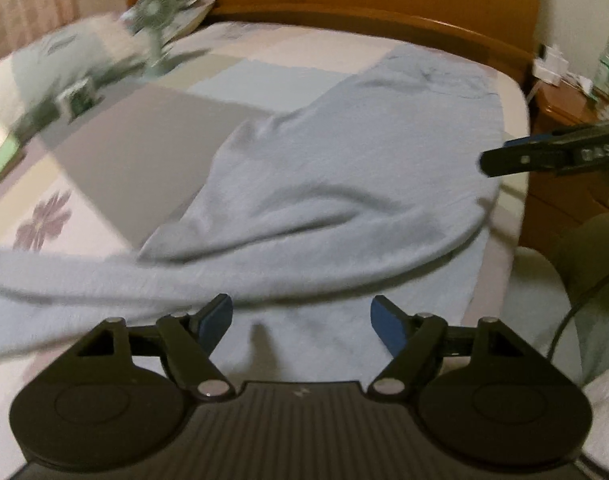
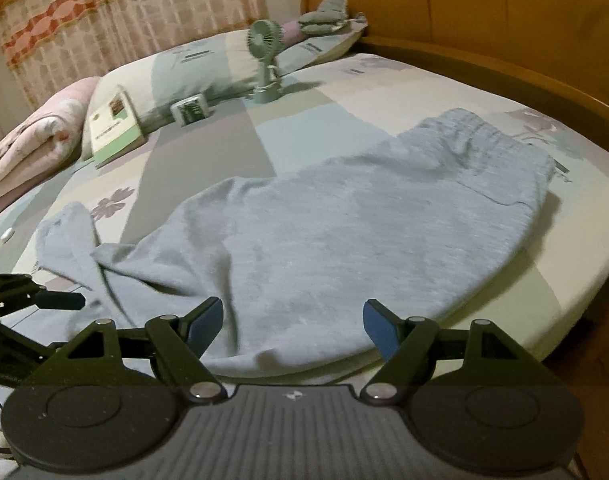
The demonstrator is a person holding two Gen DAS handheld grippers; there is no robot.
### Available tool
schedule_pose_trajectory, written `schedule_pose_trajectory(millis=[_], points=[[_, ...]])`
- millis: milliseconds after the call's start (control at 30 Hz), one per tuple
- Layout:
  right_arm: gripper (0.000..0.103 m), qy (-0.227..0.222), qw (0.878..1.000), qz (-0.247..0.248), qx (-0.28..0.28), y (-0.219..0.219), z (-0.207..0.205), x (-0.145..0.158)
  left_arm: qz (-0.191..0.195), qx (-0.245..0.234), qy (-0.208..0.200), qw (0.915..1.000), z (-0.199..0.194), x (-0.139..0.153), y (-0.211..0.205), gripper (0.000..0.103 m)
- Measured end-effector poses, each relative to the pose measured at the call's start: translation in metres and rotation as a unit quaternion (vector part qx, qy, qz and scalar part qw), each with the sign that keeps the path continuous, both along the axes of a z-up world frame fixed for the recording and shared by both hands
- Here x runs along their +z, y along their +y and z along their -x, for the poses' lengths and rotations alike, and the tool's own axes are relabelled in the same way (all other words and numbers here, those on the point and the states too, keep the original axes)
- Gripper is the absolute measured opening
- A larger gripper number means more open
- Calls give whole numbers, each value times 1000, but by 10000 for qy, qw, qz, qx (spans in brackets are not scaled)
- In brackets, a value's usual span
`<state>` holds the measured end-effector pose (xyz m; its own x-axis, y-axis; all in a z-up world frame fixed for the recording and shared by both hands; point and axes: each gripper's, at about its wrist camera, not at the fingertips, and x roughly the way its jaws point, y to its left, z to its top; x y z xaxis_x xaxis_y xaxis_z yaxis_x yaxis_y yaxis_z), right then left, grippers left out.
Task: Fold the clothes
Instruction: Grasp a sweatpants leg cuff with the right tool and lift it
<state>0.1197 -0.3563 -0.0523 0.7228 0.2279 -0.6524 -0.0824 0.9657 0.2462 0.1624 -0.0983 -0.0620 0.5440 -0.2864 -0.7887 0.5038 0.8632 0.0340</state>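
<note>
grey trousers point(image 2: 324, 232) spread flat on patchwork bed point(image 2: 404, 84), both grippers wide open, empty.

long axis diagonal: waistband point(image 2: 484, 140) toward wooden headboard point(image 2: 484, 20), legs toward near edge, one leg point(image 2: 68, 232) kinked off to the left. left gripper point(image 1: 300, 320) and right gripper point(image 2: 292, 322) low over leg ends, nothing held. beyond: small fan point(image 2: 266, 60) upright, book point(image 2: 112, 128), small clock point(image 2: 190, 112), pillow point(image 2: 164, 76), rolled pink blanket point(image 2: 32, 136); all well apart from trousers.
</note>
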Motion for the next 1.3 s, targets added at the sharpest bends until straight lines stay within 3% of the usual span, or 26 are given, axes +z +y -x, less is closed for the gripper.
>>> schedule_pose_trajectory(millis=[167,333,433,567,667,800,1000,1067,1133,1300], points=[[81,-1,9972,131,737,34,-13,4,201,495,330,9980,-5,-14,27,77],[79,-2,9888,261,1471,68,-25,7,302,779,395,9957,-10,-16,47,77],[72,-3,9811,339,1907,89,-33,9,413,950,420,9937,-12,-13,60,77],[49,0,9676,445,2486,117,-43,12,505,1337,456,9887,-13,-7,77,77],[43,100,9549,587,2909,147,-65,4,524,1543,466,9855,-12,-3,88,77],[35,257,9432,746,3227,176,-86,-10,535,1617,523,9840,-10,-2,94,77],[33,369,9358,752,3425,198,-108,-24,508,1541,714,9842,-11,-12,94,77],[18,352,9353,755,3438,201,-112,-24,532,1550,738,9837,-12,-14,94,78],[10,359,9327,707,3518,202,-113,-22,557,1559,762,9833,-14,-15,95,79],[8,266,9306,481,3620,198,-107,-8,667,1474,767,9838,-14,-13,96,80]])
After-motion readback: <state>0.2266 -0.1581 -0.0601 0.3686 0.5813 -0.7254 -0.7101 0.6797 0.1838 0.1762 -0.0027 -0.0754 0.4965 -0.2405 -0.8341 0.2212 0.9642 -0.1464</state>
